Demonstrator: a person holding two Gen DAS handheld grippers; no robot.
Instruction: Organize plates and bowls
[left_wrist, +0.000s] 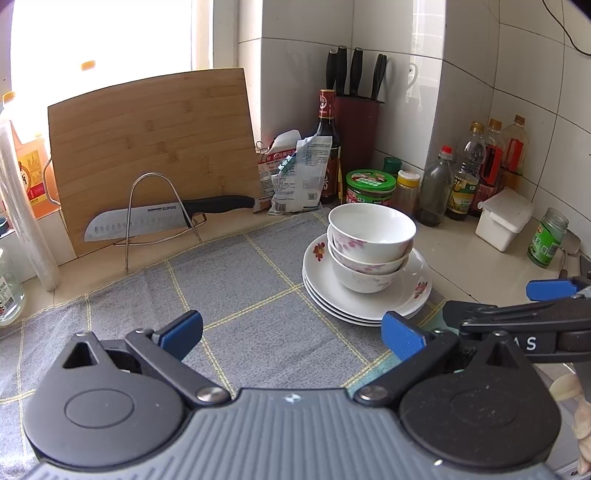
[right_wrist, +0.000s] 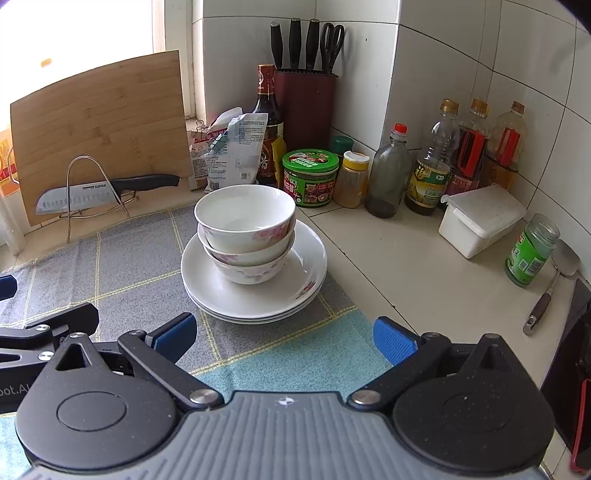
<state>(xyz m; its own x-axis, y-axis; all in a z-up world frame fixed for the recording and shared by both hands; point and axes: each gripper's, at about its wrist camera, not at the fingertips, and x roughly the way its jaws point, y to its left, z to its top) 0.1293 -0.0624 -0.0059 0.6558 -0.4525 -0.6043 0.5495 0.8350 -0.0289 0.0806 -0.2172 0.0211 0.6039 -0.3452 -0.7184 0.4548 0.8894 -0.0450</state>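
Three white floral bowls (left_wrist: 371, 236) (right_wrist: 245, 218) are nested and stand on a stack of three white plates (left_wrist: 321, 291) (right_wrist: 306, 266) on a grey checked cloth (left_wrist: 236, 295) (right_wrist: 122, 266). My left gripper (left_wrist: 291, 332) is open and empty, near the cloth's front, left of and short of the stack. My right gripper (right_wrist: 284, 338) is open and empty, just in front of the stack. The right gripper's arm also shows at the right edge of the left wrist view (left_wrist: 517, 325).
A bamboo cutting board (left_wrist: 151, 147) and a knife (left_wrist: 155, 218) on a wire rack stand at the back left. A knife block (right_wrist: 304, 107), sauce bottles (right_wrist: 428, 173), jars (right_wrist: 310, 177), a white box (right_wrist: 480, 218) and a spatula (right_wrist: 554, 280) crowd the back and right counter.
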